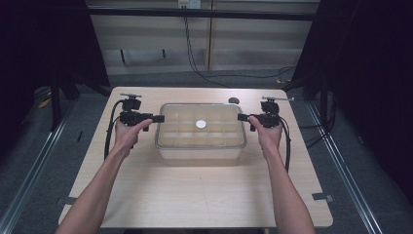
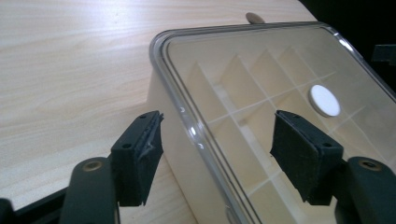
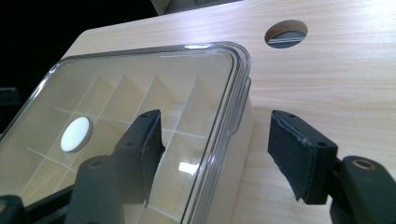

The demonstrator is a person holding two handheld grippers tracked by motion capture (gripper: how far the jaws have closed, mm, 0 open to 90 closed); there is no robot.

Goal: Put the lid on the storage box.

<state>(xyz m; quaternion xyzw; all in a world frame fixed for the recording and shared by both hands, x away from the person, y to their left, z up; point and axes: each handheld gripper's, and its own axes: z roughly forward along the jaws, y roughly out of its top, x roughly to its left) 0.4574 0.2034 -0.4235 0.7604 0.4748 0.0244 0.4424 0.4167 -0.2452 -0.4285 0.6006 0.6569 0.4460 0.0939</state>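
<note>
A clear plastic box point(image 1: 200, 130) stands in the middle of a light wooden table point(image 1: 195, 195). It has a transparent lid point(image 2: 280, 79) with a raised rim, and under the lid thin walls divide it into many small compartments. A small white round disc point(image 1: 201, 125) is near the middle of the box; from these views I cannot tell if it lies on the lid or inside a compartment.

The left gripper point(image 1: 157, 118) is at the left short side of the box, held by the person's left hand point(image 1: 127, 134). In the left gripper view its jaws are wide open and hold nothing. They stand on both sides of the box edge: one pad point(image 2: 140, 156) is over the table just beside the box wall, the other pad point(image 2: 299, 154) is above the lid. A gap is visible between each pad and the box.

The right gripper point(image 1: 242, 117) is at the right short side, held by the right hand point(image 1: 267, 136). Its jaws are also wide open and empty. In the right gripper view one pad point(image 3: 149, 149) is over the lid and the other point(image 3: 301, 156) is over the bare table, with the lid's rim between them and not touched.

A round hole point(image 3: 286, 34) is in the table behind the box, near the far right corner. Black cables point(image 1: 109, 131) hang from both grippers along the forearms.
</note>
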